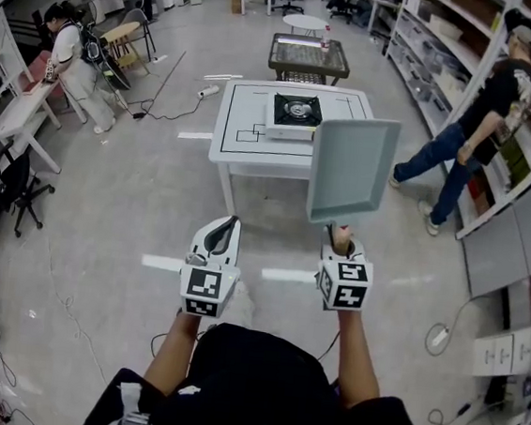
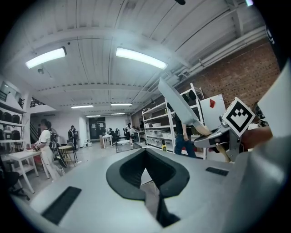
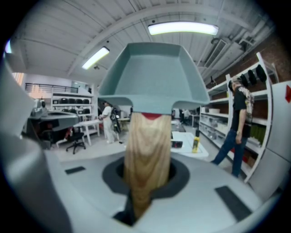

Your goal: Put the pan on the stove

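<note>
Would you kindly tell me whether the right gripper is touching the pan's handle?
Touching. The right gripper view shows the right gripper with jaws shut on the wooden handle of the pan.

In your head view the pan (image 1: 350,169) covers the right side of the table (image 1: 246,129), and the lower end of its handle (image 1: 338,231) is buried in your right gripper (image 1: 339,247). In the right gripper view that handle is blurred where it enters the jaws. The bottle (image 1: 324,39) on the far table (image 1: 308,71) is too small to identify. The bottom edge cuts off your body (image 1: 256,395).
</note>
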A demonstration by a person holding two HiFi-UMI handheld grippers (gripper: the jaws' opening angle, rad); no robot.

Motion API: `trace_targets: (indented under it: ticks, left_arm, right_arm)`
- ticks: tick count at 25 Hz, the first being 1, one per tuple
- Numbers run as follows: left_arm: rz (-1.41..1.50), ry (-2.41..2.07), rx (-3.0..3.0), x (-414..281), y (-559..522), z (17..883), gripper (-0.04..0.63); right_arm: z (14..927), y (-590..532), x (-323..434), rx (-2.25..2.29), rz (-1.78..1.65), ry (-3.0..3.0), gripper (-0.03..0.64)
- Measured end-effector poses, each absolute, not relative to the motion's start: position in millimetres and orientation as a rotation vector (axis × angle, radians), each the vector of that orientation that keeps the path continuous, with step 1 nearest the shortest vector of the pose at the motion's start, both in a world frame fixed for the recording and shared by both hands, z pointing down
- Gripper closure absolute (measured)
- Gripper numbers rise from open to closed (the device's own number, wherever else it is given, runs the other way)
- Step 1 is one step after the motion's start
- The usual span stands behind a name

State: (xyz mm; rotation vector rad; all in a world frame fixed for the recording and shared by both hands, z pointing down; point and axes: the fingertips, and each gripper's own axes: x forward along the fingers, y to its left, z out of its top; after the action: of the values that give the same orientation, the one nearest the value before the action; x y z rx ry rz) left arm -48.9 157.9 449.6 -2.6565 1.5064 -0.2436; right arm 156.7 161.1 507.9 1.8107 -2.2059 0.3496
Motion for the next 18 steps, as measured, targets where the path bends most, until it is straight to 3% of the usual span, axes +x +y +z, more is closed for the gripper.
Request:
trace_targets:
  ticks: [18]
  left_arm:
    - [-0.232, 1.521, -2.659, -41.3, 24.0, 457.5, 0.571]
  right_arm:
    - [526.1, 32.7, 171.9, 1.801, 0.403, -2.179, 0.560]
